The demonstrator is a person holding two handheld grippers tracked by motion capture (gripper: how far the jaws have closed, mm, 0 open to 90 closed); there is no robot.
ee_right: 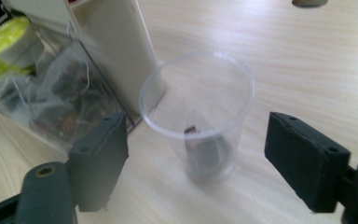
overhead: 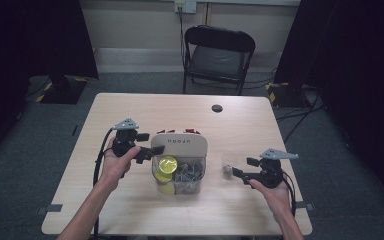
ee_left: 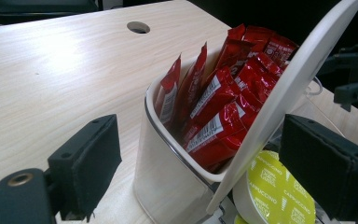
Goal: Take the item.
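A clear organiser box point(overhead: 180, 189) stands mid-table with its white lid point(overhead: 179, 145) raised. It holds red sachets point(ee_left: 219, 102), yellow-topped capsules point(overhead: 168, 163) point(ee_left: 275, 191) and wrapped tea bags point(ee_right: 60, 93). My left gripper point(overhead: 147, 143) point(ee_left: 200, 130) is open at the box's left rear corner, its jaws spread around that corner and the lid point(ee_left: 298, 84). Whether a jaw touches the lid I cannot tell. To the box's right stands a clear plastic cup point(overhead: 228, 164) point(ee_right: 205, 93) with a dark tea bag point(ee_right: 205, 149) inside. My right gripper point(overhead: 242, 167) point(ee_right: 198, 126) is open, with the cup between its jaws and untouched.
A round cable hole point(overhead: 217, 108) point(ee_left: 138, 27) sits near the table's far edge. A black folding chair point(overhead: 217, 55) stands behind the table. Bare wood lies left of the box and along the front edge.
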